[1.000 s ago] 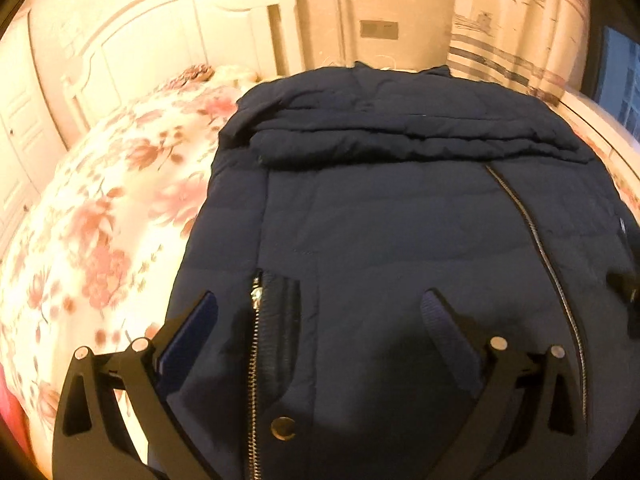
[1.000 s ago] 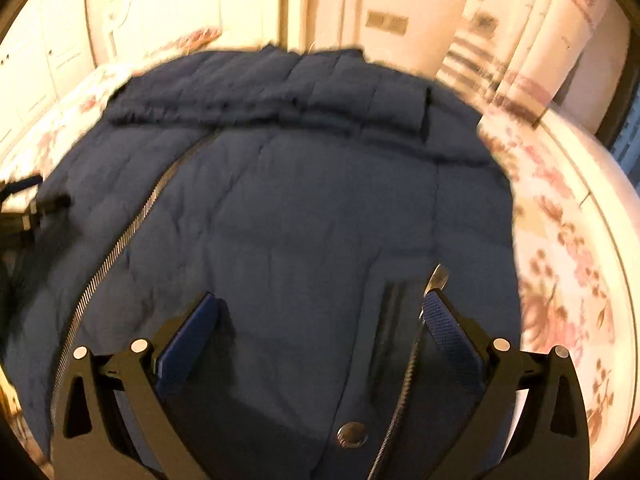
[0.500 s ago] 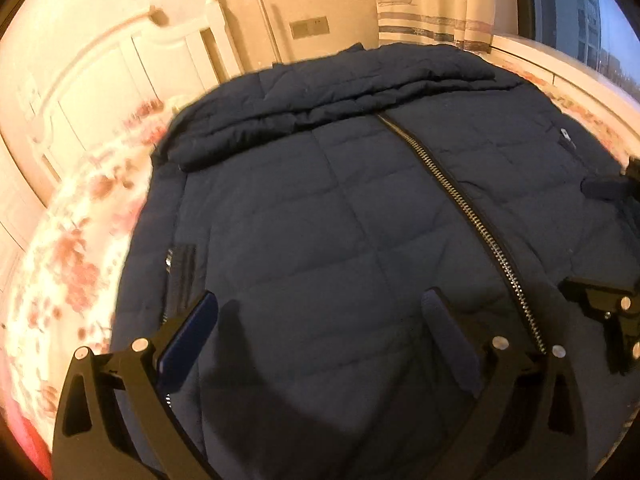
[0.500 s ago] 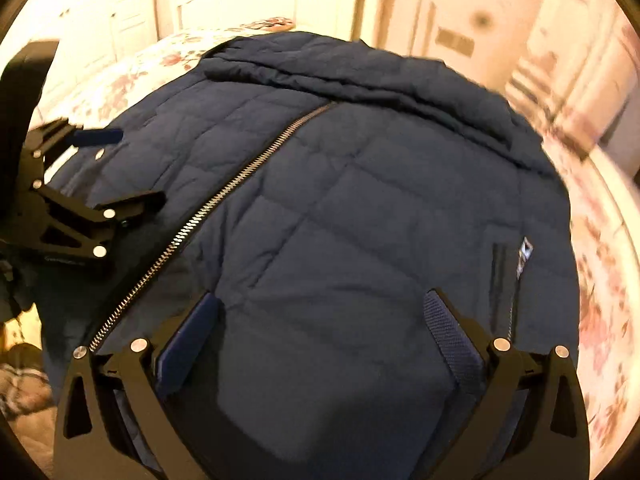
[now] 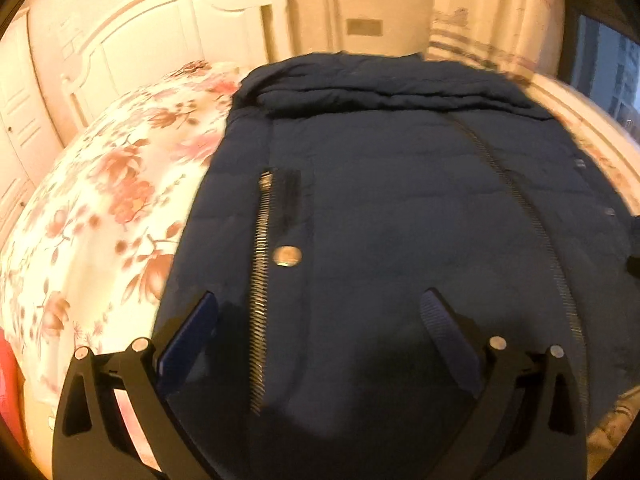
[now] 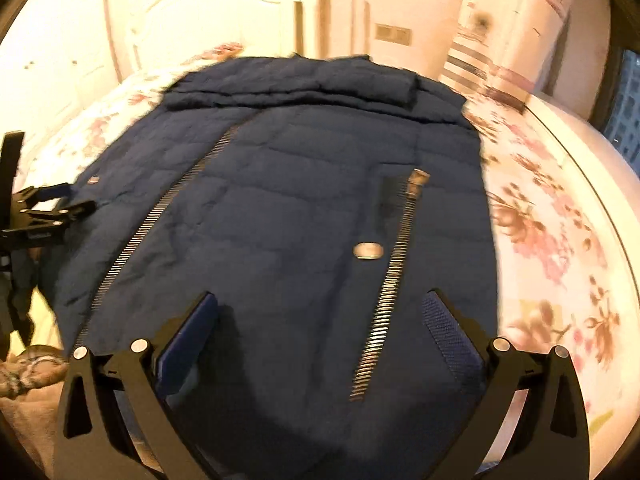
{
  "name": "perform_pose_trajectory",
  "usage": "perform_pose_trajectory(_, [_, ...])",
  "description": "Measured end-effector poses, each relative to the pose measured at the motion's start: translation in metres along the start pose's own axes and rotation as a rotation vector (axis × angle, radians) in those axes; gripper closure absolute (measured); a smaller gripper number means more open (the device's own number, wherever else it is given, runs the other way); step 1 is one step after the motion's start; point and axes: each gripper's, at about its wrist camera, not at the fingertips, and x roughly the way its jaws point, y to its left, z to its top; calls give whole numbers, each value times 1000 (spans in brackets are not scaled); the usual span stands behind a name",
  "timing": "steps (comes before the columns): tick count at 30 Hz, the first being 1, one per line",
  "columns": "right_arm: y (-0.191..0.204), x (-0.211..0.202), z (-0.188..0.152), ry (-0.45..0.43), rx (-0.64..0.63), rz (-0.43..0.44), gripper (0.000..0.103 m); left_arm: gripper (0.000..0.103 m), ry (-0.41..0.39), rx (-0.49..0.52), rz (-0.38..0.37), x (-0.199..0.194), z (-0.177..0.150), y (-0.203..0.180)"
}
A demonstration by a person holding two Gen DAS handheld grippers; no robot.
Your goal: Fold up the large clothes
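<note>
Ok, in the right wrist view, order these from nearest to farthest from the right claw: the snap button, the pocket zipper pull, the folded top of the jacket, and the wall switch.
1. Snap button, just ahead, slightly right of center.
2. Zipper pull, further up, to the right.
3. Folded top of the jacket, across the far end.
4. Wall switch, on the wall behind the bed.

Both wrist views sit low and close over the near edge of the bed (image 5: 100,208), facing its headboard (image 5: 160,36). The left view covers the jacket (image 5: 400,220) toward the bed's left side, the right view its right side; they share the jacket's middle.
</note>
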Motion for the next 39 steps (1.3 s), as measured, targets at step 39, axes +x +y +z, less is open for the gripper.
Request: perform_pose_trajectory(39, [-28, 3, -40, -44, 54, -45, 4, 2, 3, 81, -68, -7, -37, -10])
